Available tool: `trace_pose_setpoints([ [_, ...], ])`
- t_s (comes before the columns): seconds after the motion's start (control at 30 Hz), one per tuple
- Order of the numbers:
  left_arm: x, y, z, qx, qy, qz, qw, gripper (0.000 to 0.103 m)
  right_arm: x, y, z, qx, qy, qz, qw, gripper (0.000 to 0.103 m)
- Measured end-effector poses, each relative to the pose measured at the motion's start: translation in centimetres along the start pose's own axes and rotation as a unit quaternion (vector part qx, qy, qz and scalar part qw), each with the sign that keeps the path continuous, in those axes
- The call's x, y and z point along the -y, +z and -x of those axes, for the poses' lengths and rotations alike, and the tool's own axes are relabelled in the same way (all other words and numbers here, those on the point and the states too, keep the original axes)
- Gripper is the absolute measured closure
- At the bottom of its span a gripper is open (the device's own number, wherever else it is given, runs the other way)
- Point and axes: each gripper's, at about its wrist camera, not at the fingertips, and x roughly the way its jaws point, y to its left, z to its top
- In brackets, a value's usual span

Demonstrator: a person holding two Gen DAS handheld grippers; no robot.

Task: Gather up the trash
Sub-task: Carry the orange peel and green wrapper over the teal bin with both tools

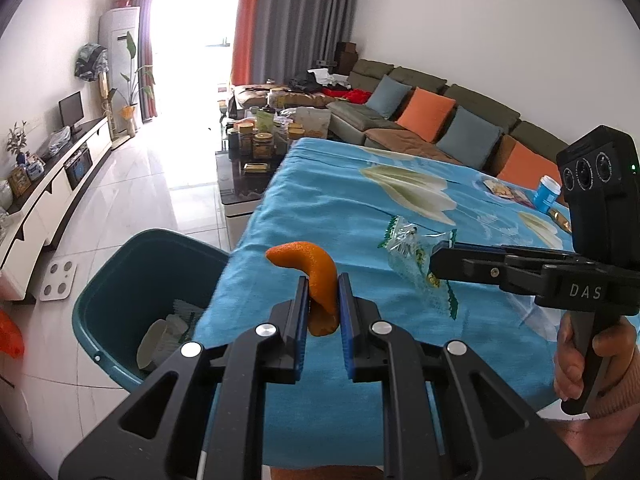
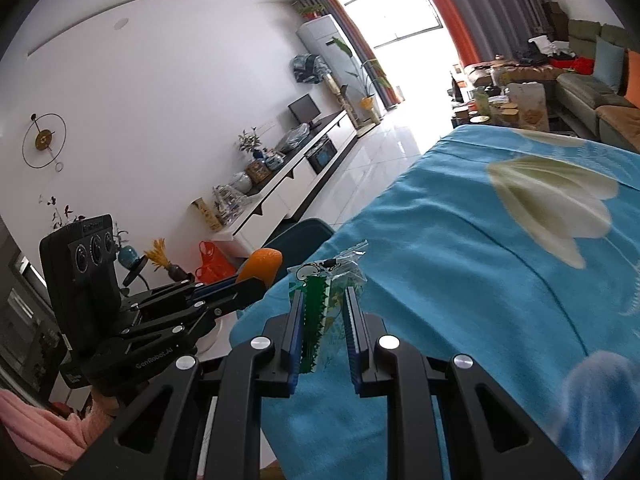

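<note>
My left gripper (image 1: 323,280) is shut on a curled orange peel (image 1: 316,276) and holds it above the near left corner of the table covered with a blue flowered cloth (image 1: 340,200). The peel also shows in the right wrist view (image 2: 262,264). My right gripper (image 2: 323,296) is shut on a clear plastic wrapper with green print (image 2: 324,284); the wrapper also shows in the left wrist view (image 1: 416,256), lifted over the cloth. A teal trash bin (image 1: 132,280) holding pale scraps stands on the floor left of the table, below and left of the peel.
A blue cup (image 1: 546,194), a snack packet (image 1: 500,190) and a small gold item (image 1: 560,218) lie at the table's far right. A cluttered coffee table (image 1: 256,140) stands beyond it. A sofa with cushions (image 1: 424,116) runs along the right. A scale (image 1: 59,280) lies on the floor.
</note>
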Motion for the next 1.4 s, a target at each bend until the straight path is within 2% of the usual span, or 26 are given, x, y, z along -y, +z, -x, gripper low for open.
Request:
trace_pose_setpoints([
  [0.77, -5.7, 0.2, 1.4, 0.009, 0.054, 0.027, 0.9982, 0.088, -3.5, 2.4, -5.6, -0.036, 0.045, 0.026, 0.998, 0.085],
  [1.4, -9.3, 0.1, 0.8, 0.004, 0.086, 0.054, 0.9948, 0.088, -5.5, 3.6, -9.6, -0.068, 0.048, 0.049, 0.995, 0.085],
])
